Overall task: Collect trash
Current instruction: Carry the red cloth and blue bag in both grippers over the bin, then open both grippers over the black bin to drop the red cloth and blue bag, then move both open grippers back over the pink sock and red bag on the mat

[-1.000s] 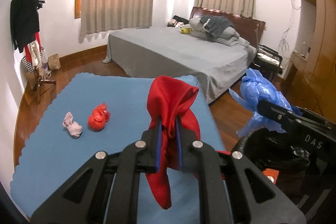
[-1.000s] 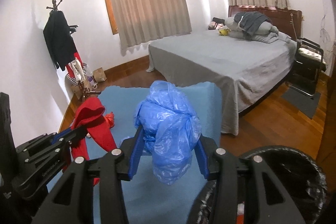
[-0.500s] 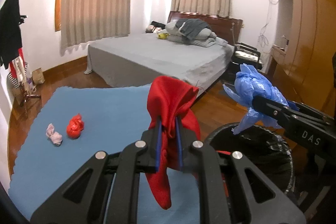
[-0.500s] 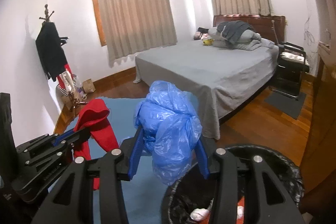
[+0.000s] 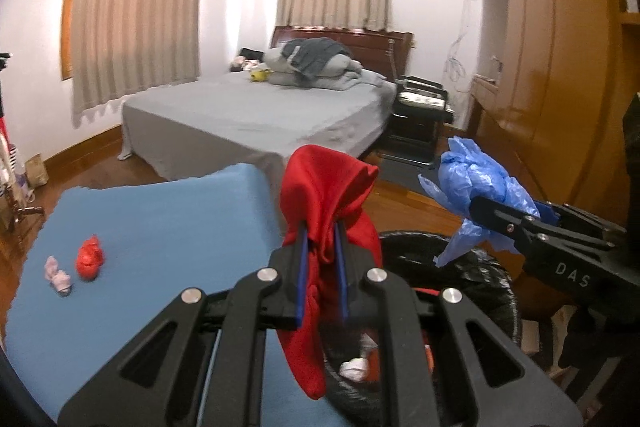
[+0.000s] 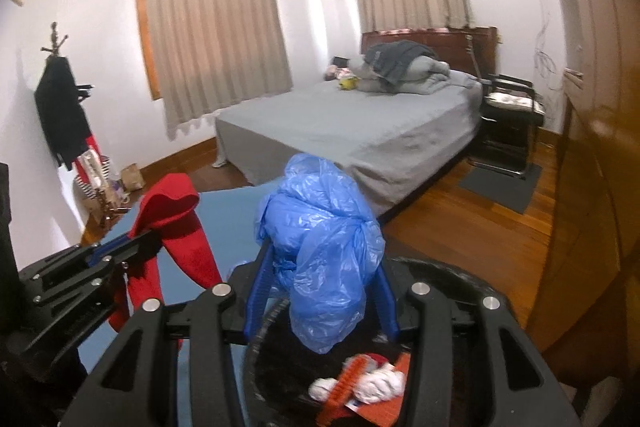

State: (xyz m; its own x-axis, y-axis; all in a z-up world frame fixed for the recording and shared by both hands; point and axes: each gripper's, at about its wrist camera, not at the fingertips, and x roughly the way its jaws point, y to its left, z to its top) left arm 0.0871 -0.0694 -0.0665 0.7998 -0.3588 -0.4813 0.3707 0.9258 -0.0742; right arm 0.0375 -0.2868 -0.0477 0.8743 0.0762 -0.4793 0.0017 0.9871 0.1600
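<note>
My left gripper (image 5: 320, 239) is shut on a red cloth (image 5: 324, 195) that hangs down over the rim of a black-lined trash bin (image 5: 496, 279). My right gripper (image 6: 324, 267) is shut on a crumpled blue plastic bag (image 6: 320, 227) and holds it above the same bin (image 6: 472, 275), which holds white and red-orange trash. In the left wrist view the right gripper (image 5: 476, 207) with the blue bag (image 5: 476, 187) is to the right. In the right wrist view the left gripper (image 6: 148, 239) with the red cloth (image 6: 172, 203) is to the left.
A blue mat (image 5: 152, 219) carries a small red crumpled piece (image 5: 90, 259) and a pale pink one (image 5: 58, 273). A grey bed (image 5: 248, 119) stands behind, a black chair (image 5: 420, 107) and wooden wardrobe (image 5: 560, 87) at right, a coat rack (image 6: 64, 107) at left.
Both grippers have swung to the right with their loads, from over the blue mat to over the trash bin. The bin's inside has come into view.
</note>
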